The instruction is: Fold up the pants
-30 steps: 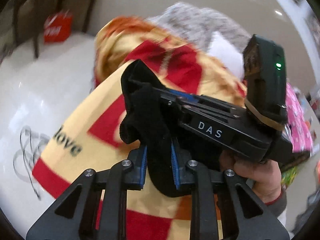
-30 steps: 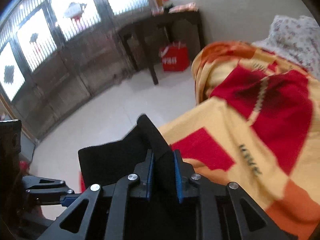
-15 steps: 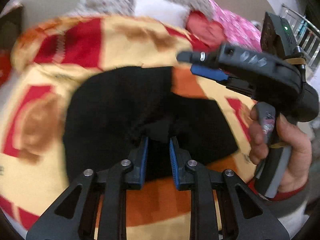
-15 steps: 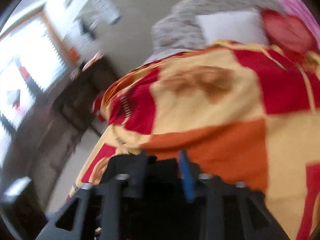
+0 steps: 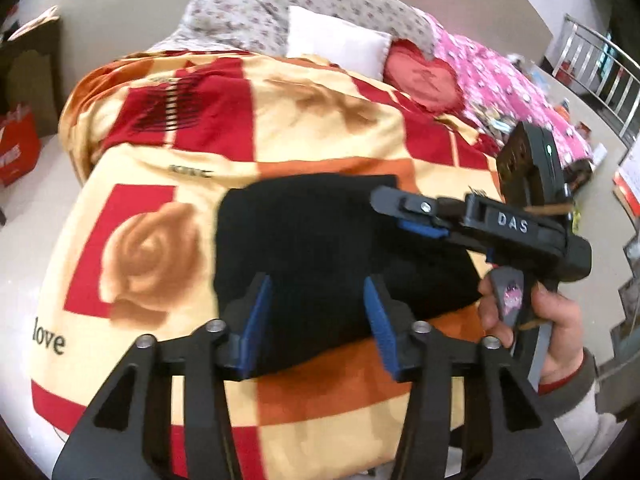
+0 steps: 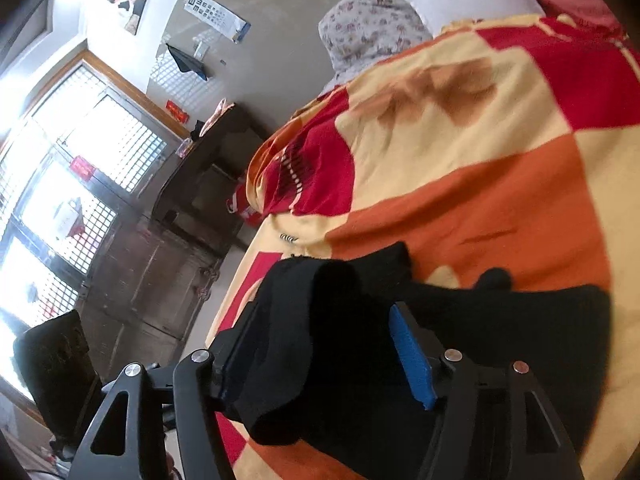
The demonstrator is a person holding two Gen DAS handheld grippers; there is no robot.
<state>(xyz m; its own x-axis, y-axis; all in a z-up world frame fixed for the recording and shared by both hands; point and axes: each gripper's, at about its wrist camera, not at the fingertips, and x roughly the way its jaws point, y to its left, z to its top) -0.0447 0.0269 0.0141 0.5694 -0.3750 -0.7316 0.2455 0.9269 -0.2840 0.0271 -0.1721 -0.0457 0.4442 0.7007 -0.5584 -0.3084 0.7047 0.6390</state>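
Observation:
The black pants (image 5: 320, 248) lie folded in a compact bundle on the checked red, orange and cream blanket (image 5: 328, 120). My left gripper (image 5: 316, 316) is open, its blue pads either side of the bundle's near edge, holding nothing. My right gripper (image 5: 404, 216) reaches in from the right above the pants' right side. In the right wrist view the right gripper (image 6: 328, 344) is open with the black pants (image 6: 360, 360) lying between and under its fingers.
A white pillow (image 5: 336, 46), a floral quilt (image 5: 280, 4) and a pink cover (image 5: 500, 84) lie at the bed's head. A red bag (image 5: 16, 144) stands on the floor at left. A dark wooden table (image 6: 208, 172) and windows (image 6: 60, 192) are left of the bed.
A second ago both grippers were shut on the pants, held up in the air. The pants now lie on the blanket and both grippers have opened and let go.

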